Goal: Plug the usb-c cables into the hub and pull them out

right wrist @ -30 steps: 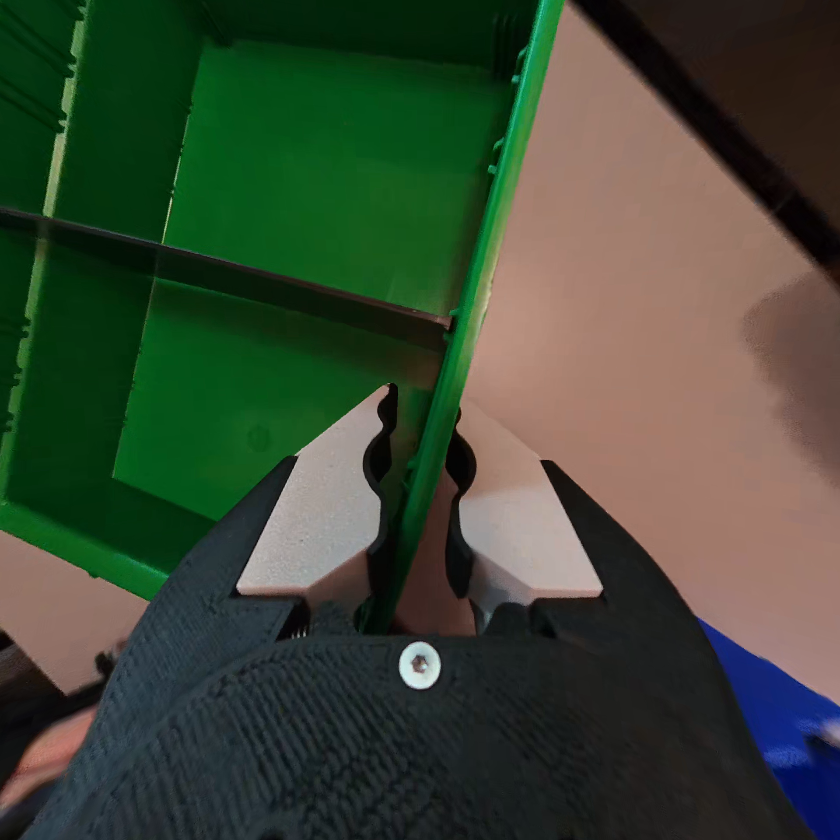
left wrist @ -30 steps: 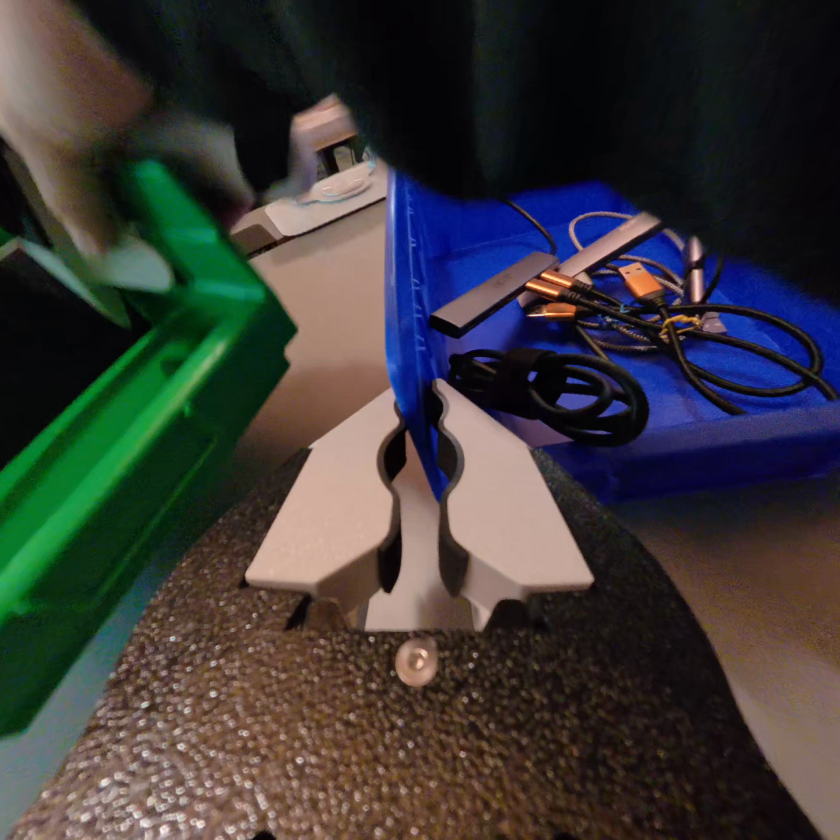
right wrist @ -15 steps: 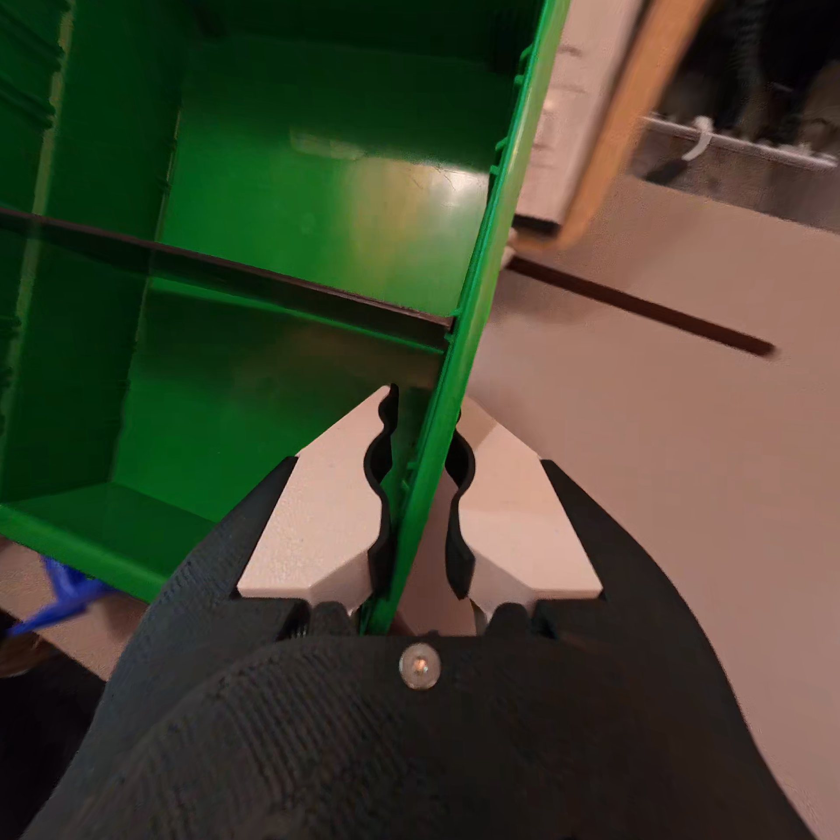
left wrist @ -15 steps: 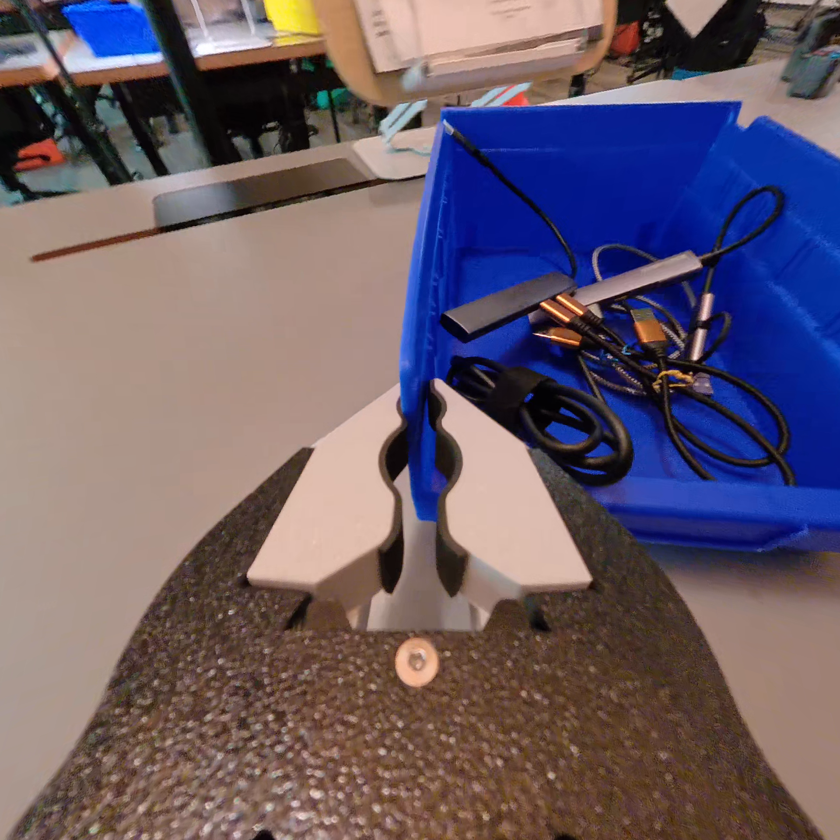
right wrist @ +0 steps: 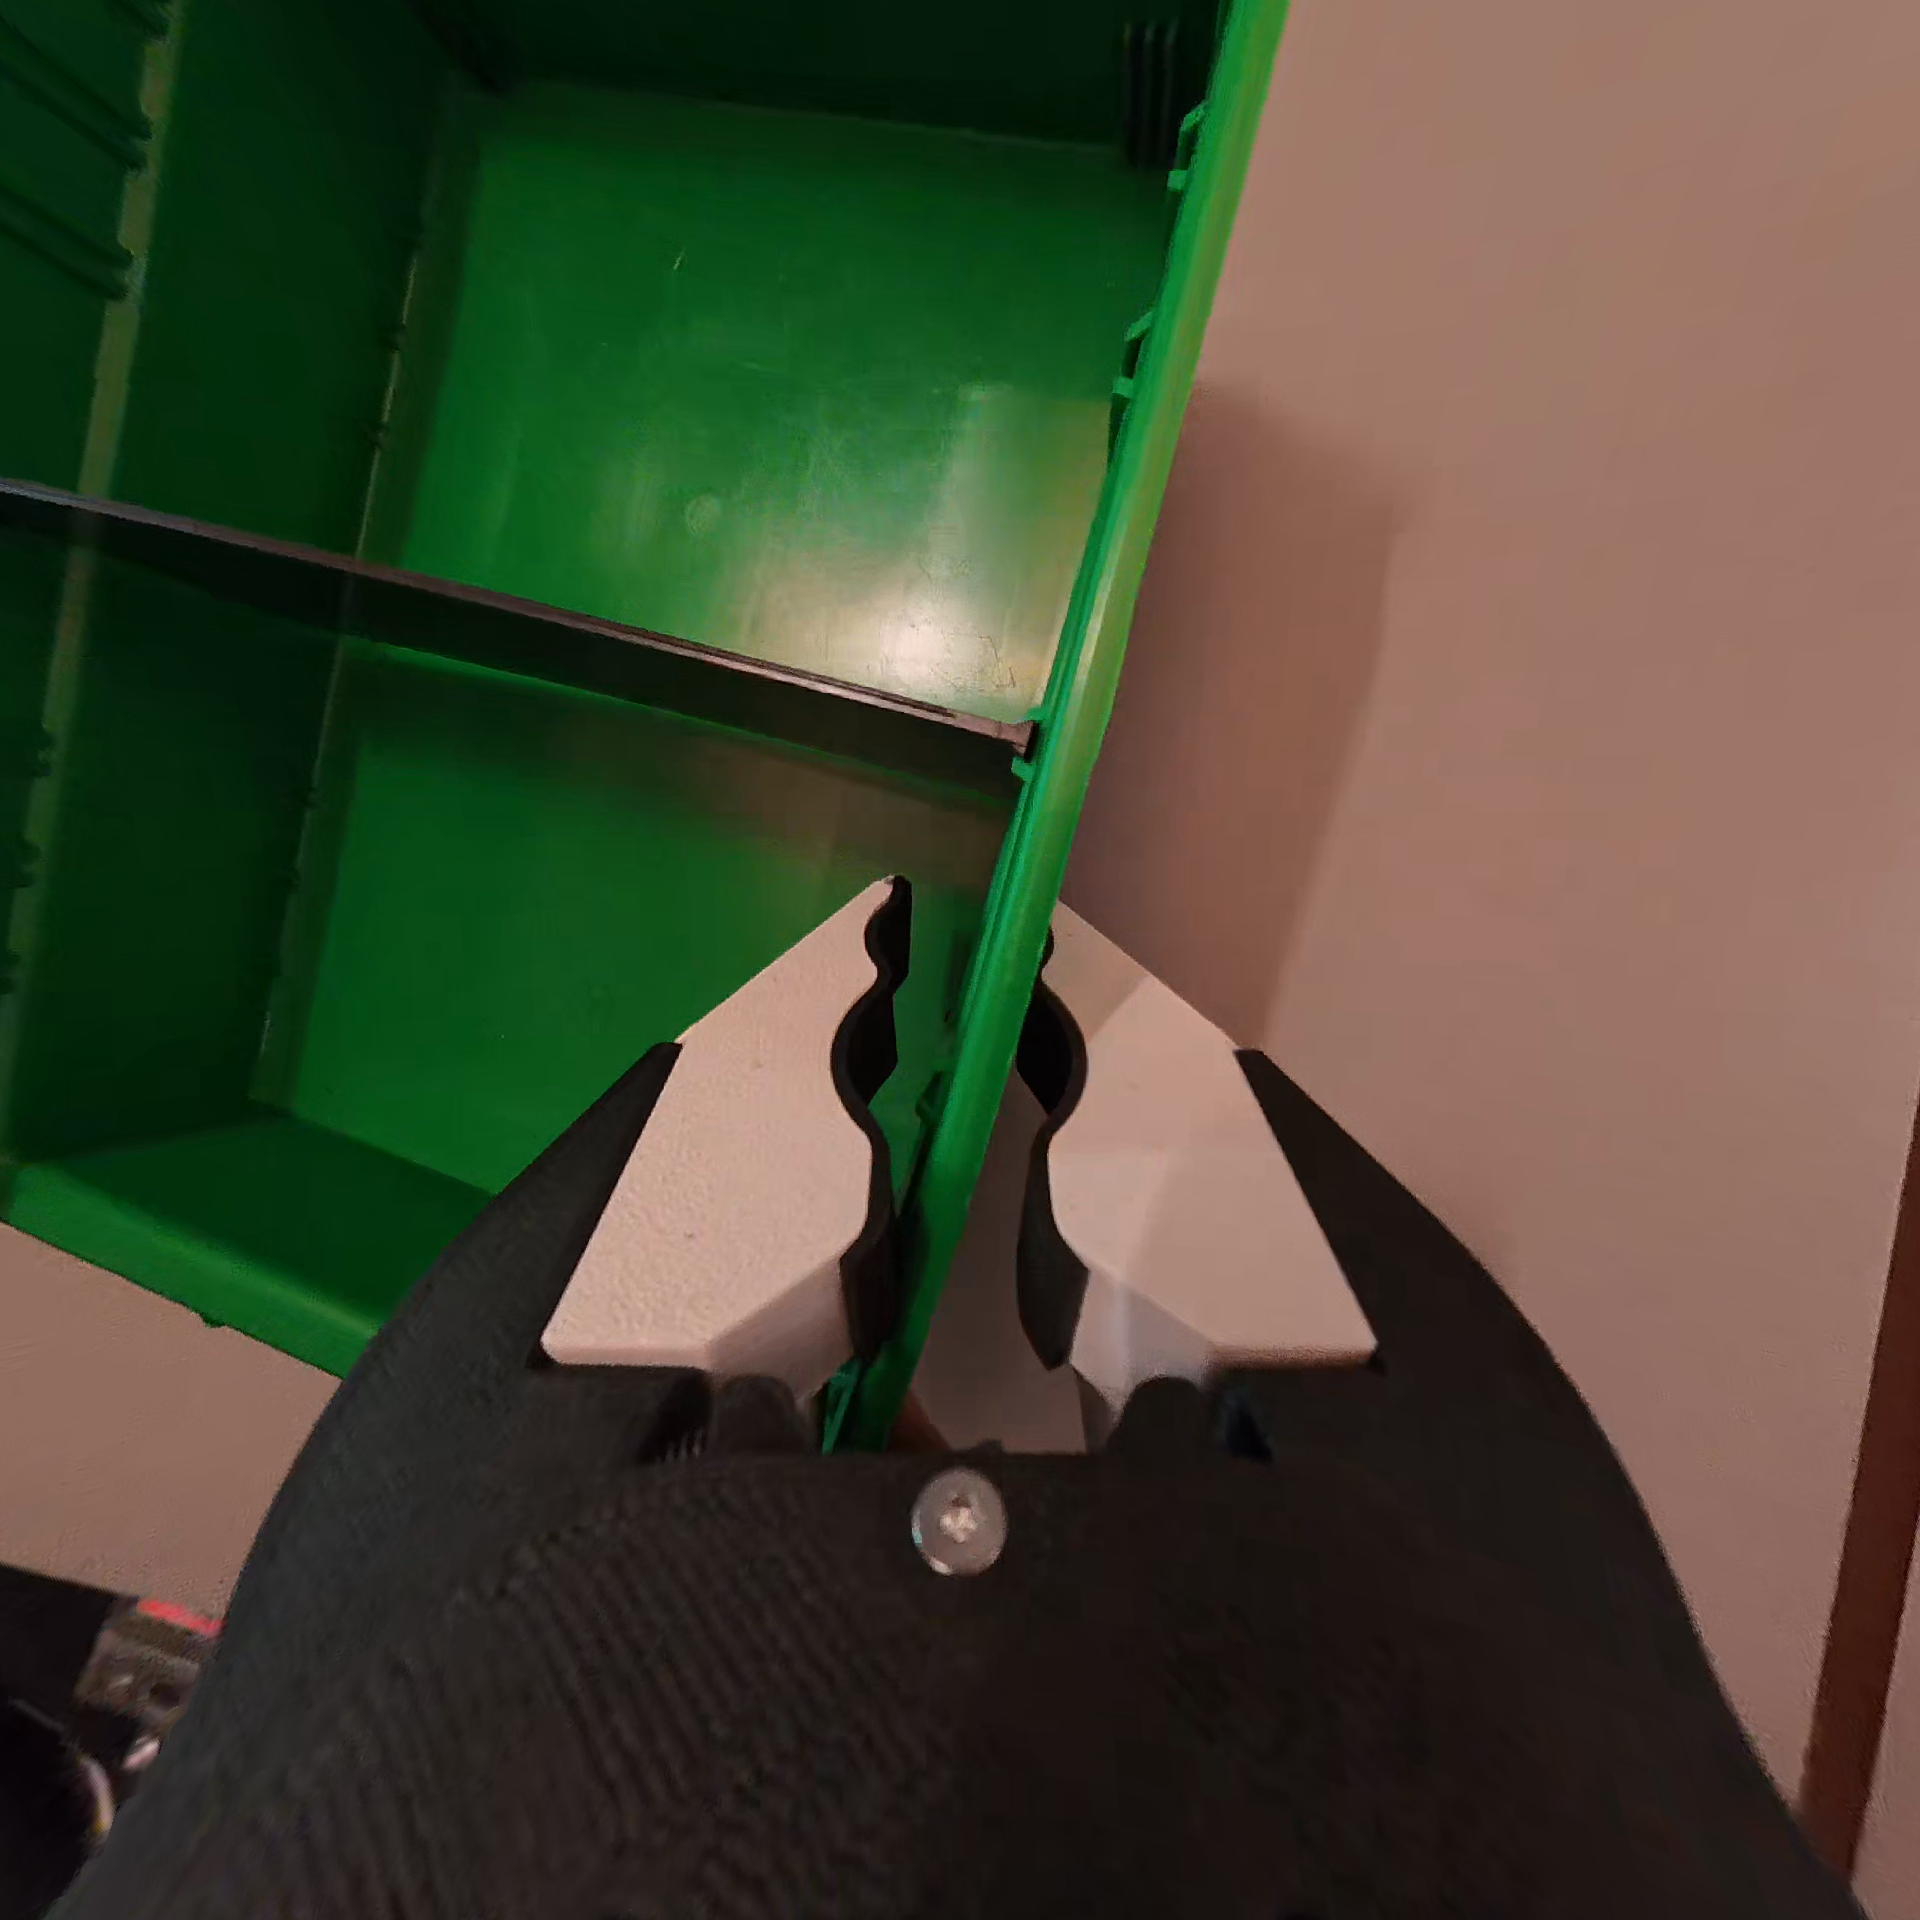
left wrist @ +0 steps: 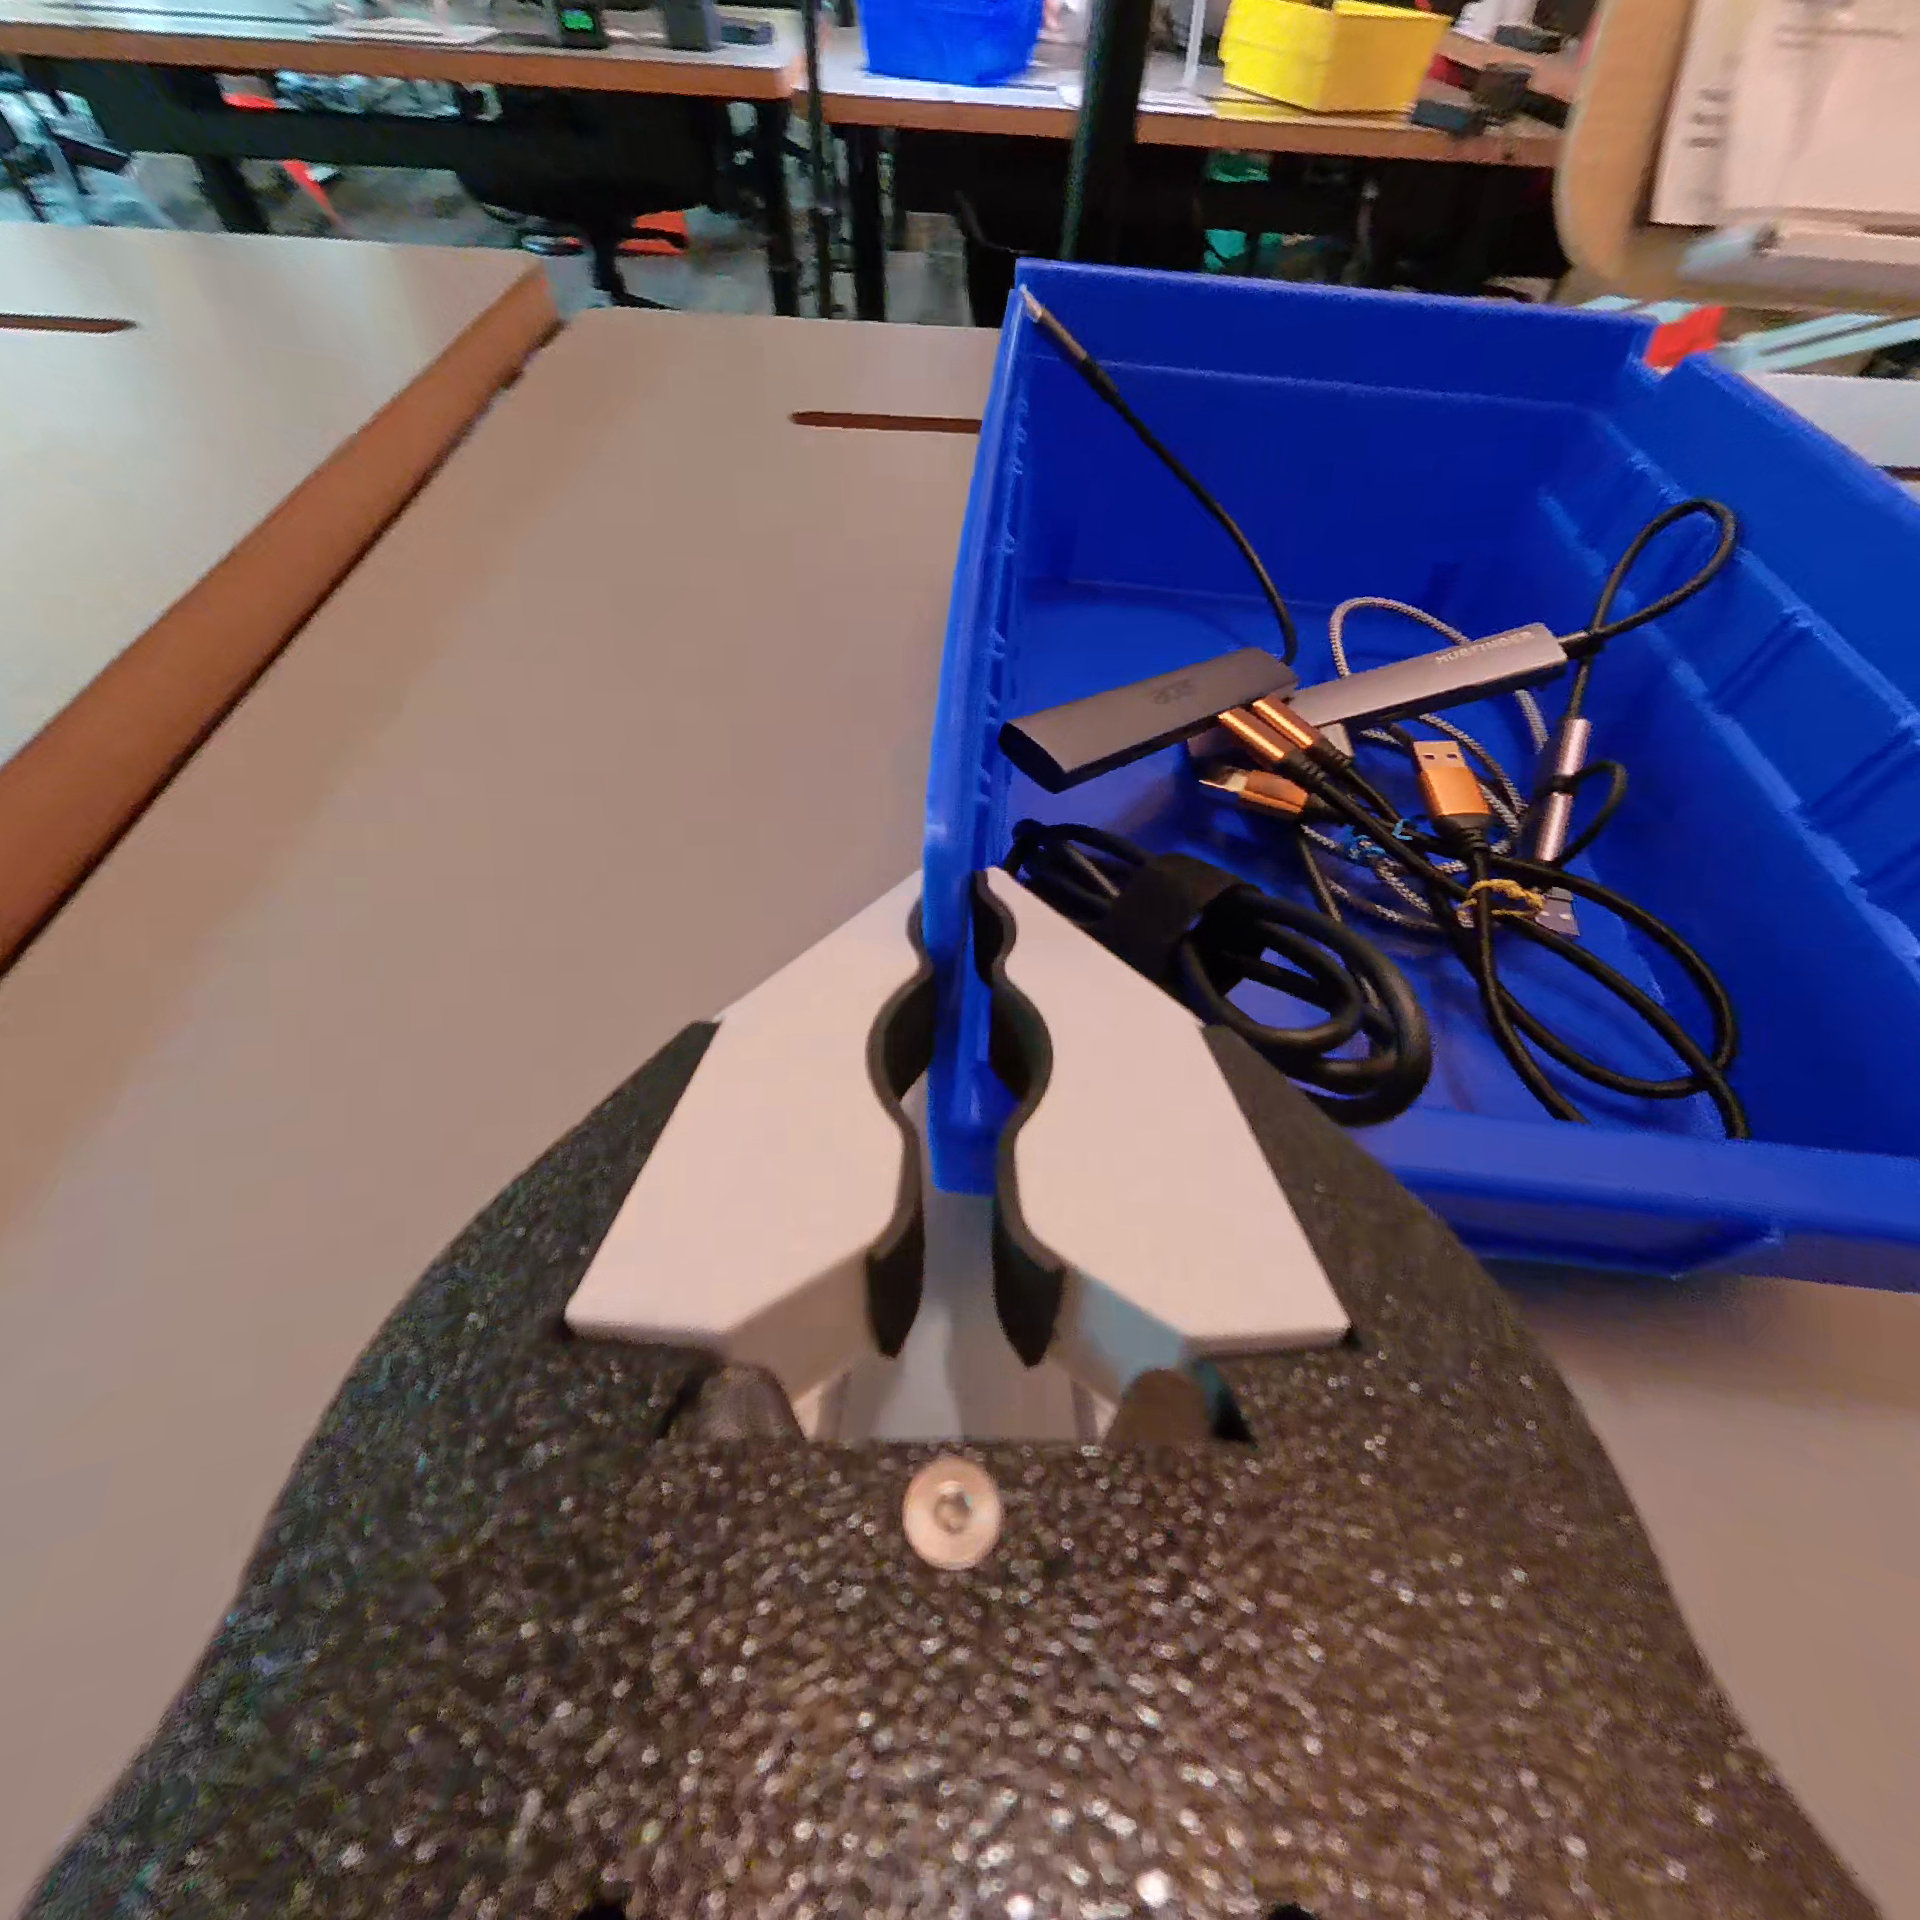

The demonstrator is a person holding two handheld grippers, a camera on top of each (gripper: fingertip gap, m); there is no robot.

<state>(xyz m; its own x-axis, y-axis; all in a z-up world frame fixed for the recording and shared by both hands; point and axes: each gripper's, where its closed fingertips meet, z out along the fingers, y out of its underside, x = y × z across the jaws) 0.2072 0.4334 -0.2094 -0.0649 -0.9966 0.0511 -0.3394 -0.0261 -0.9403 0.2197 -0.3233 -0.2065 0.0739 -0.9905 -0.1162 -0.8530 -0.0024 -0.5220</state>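
The left gripper (left wrist: 951, 914) is clamped on the blue bin's (left wrist: 1558, 1205) left wall. Just right of it, inside the bin, lie a dark hub (left wrist: 1148, 717), a grey hub (left wrist: 1444, 681), copper-tipped usb-c cables (left wrist: 1283, 743) and a coiled black cable (left wrist: 1288, 982). The bin sits on a beige table (left wrist: 520, 779), with workbenches along the top of the frame. The right gripper (right wrist: 971, 914) pinches the green bin's (right wrist: 1122, 582) right wall; a black divider (right wrist: 520, 634) crosses the bin.

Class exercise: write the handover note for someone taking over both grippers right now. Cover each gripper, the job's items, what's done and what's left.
Left gripper: shut on the blue bin side wall.
Right gripper: shut on the green bin side wall; both its compartments look empty.
Inside the blue bin: two hubs, orange-tipped cables, a strapped black coil.
Done: no plugging confirmed.
Left: release bins, plug, unplug.
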